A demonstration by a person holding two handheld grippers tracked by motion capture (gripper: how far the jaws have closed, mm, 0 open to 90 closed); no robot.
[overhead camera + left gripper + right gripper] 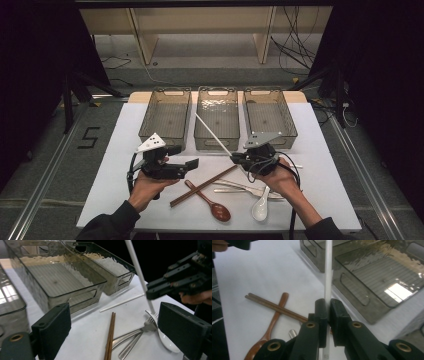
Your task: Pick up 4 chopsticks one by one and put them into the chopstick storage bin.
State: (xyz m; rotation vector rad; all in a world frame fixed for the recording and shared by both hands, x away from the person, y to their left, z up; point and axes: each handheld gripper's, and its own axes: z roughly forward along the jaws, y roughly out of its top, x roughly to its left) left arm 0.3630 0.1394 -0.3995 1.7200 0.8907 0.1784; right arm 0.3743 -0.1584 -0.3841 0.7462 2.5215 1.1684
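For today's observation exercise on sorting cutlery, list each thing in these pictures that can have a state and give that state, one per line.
right gripper: shut on white chopstick
white chopstick: held, lifted, slanting up over the middle bin
left gripper: open, holding nothing
three bins: upright, empty
brown chopsticks: lying paired on the table
brown spoon: lying on the table
white spoon: lying on the table

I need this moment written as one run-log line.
right gripper: shut on white chopstick | left gripper: open, empty | chopstick tip over middle bin
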